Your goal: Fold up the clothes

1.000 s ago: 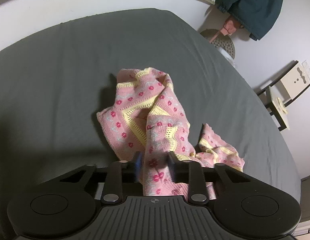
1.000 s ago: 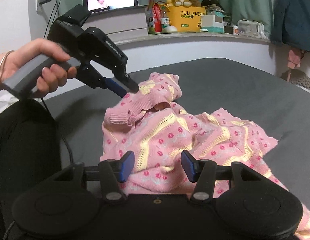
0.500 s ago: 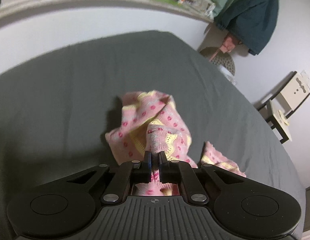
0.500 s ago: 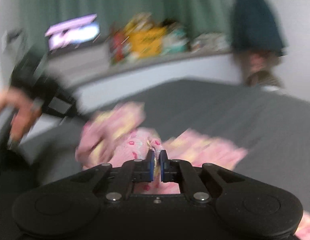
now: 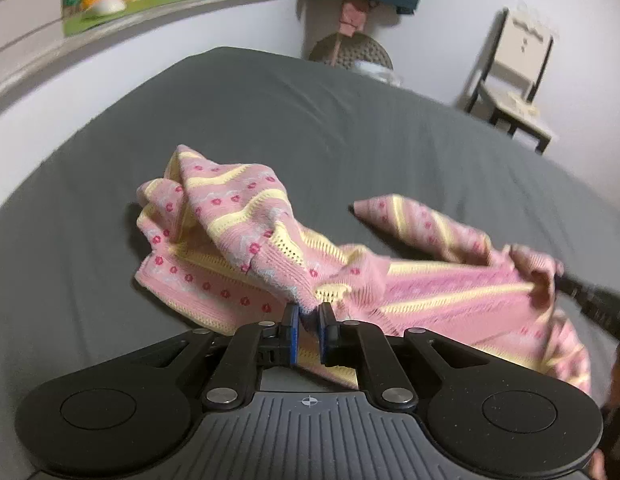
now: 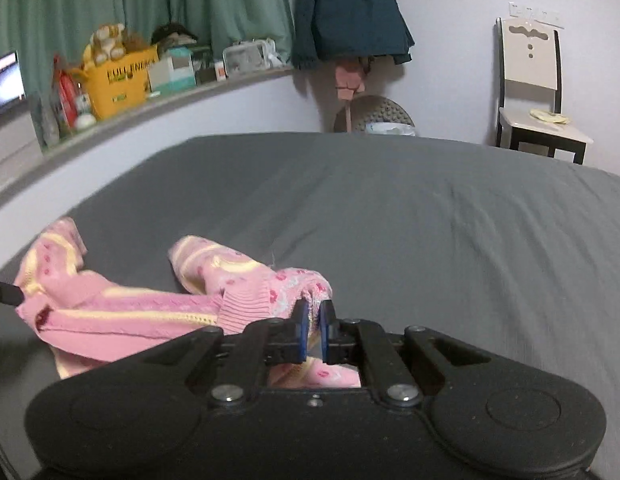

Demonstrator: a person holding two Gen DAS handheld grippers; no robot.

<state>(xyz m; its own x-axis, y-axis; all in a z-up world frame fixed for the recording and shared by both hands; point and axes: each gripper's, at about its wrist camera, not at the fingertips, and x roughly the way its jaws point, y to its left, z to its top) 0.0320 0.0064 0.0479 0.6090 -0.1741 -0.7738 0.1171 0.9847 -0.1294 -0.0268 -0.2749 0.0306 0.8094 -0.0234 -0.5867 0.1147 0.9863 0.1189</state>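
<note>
Pink knitted garment [image 5: 269,248], dotted red and striped yellow, lay crumpled on the grey bed [image 5: 350,120], and it served as the landmark for everything else. Nearest to each camera, the fingers were already clamped on it: the left gripper [image 5: 308,320] pinched a ribbed edge of the garment, and the right gripper [image 6: 314,320] pinched another edge, with knit bunched between its blue pads. Both pairs of jaws had just been closing, and cloth sat between them in each view. In the left wrist view the right gripper's black tip [image 5: 582,292] showed at the garment's right end, so the two holds were well apart along the cloth.

Between the two holds the knit ran as a loosely pulled band, partly lifted off the bed. Beyond that band, a heap of folds remained on the garment's far left, and a pointed flap [image 5: 394,212] lay loose on the sheet behind it.

By my judgement the task was at its start: both holds were secured, but nothing was spread flat and no fold had been made. Straightening the piece, laying it smooth and then folding it all remained.

Farther off than the garment, past the bed's edge, stood a chair [image 6: 530,92], a hanging dark jacket [image 6: 350,12] and a cluttered ledge [image 6: 169,92].
</note>
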